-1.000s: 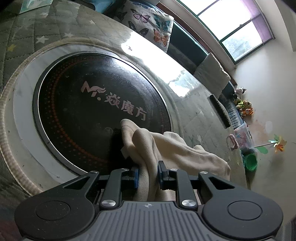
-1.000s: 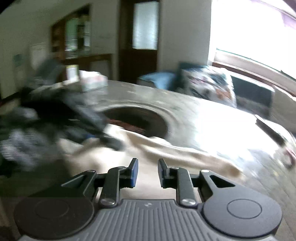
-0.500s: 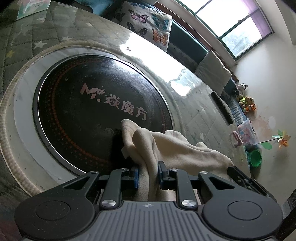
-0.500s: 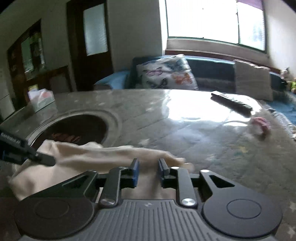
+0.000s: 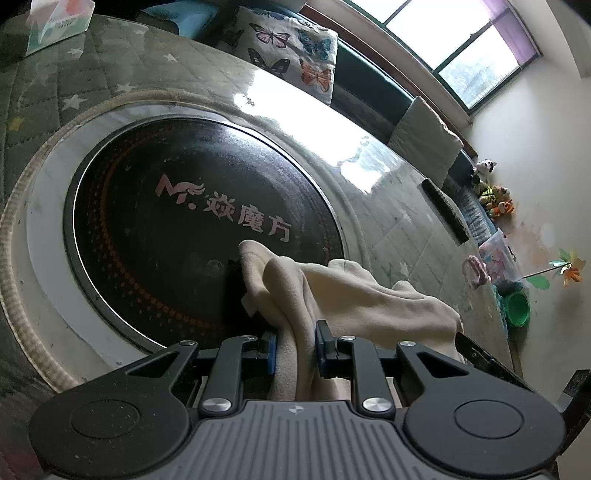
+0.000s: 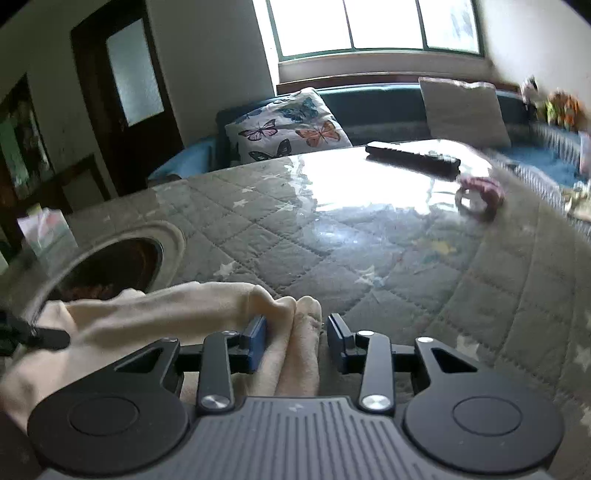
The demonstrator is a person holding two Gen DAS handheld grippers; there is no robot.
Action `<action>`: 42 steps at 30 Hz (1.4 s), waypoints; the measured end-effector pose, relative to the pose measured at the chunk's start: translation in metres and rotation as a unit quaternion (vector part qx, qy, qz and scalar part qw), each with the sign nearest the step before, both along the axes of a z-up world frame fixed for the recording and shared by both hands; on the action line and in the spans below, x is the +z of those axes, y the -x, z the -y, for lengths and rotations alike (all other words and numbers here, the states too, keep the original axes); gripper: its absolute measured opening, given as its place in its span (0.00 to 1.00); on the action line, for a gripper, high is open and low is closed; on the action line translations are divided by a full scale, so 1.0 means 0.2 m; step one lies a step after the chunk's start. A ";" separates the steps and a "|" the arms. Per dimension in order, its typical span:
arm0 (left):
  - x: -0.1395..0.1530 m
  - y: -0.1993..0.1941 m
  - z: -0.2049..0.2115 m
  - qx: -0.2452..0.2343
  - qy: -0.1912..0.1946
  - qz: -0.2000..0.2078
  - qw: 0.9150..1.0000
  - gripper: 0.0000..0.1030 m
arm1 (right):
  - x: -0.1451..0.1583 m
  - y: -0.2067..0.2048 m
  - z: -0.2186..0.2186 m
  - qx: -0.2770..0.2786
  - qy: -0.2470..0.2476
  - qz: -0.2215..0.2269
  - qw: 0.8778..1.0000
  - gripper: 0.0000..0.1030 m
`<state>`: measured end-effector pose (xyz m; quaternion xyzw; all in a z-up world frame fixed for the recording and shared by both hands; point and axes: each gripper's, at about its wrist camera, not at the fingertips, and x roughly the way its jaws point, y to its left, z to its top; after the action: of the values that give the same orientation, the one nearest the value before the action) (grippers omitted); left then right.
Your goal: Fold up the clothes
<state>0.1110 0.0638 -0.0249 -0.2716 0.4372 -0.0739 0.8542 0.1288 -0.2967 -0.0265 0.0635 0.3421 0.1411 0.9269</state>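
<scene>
A cream garment [image 5: 351, 291] lies bunched on the table, one end over the black round hotplate [image 5: 184, 221]. My left gripper [image 5: 295, 347] is shut on a thick fold of it at that end. In the right wrist view the garment [image 6: 166, 310] stretches left to right, and its rounded end sits between the jaws of my right gripper [image 6: 297, 336]. Those jaws are opening: the left pad touches the cloth, while the right pad stands slightly off it. A dark finger of the left gripper [image 6: 44, 336] shows at the left edge.
The table has a quilted grey star-patterned cover [image 6: 332, 258] under glossy glass. A black remote [image 6: 413, 157] and a pink hair tie [image 6: 480, 192] lie at the far right. A tissue box [image 5: 59, 22] stands far left. A butterfly cushion [image 6: 288, 129] rests on the sofa behind.
My right gripper has swung across to the garment's other end, rolled level, and its jaws have widened around the cloth. The left gripper has stayed put, still clamped.
</scene>
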 end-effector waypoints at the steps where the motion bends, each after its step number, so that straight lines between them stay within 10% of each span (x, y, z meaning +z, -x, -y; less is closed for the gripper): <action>1: 0.00 0.00 0.00 -0.001 -0.003 0.002 1.000 0.21 | 0.00 0.00 0.00 0.002 -0.007 -0.003 1.000 0.26; 5: 0.03 0.00 0.02 -0.006 -0.016 0.010 1.000 0.21 | 0.00 0.00 0.01 0.006 -0.035 -0.009 0.999 0.10; 20: 0.22 -0.03 0.34 -0.077 -0.118 0.082 0.987 0.18 | 0.23 0.23 0.13 -0.032 -0.045 0.067 0.996 0.08; 42: 0.32 -0.14 0.94 -0.177 -0.140 0.131 0.965 0.17 | 0.37 0.36 0.56 -0.139 -0.021 0.121 0.983 0.08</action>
<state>0.1395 -0.1232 0.0401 -0.0555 0.3689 -0.1962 0.9068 0.0561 -0.4091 0.0482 0.1120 0.2120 0.0248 0.9705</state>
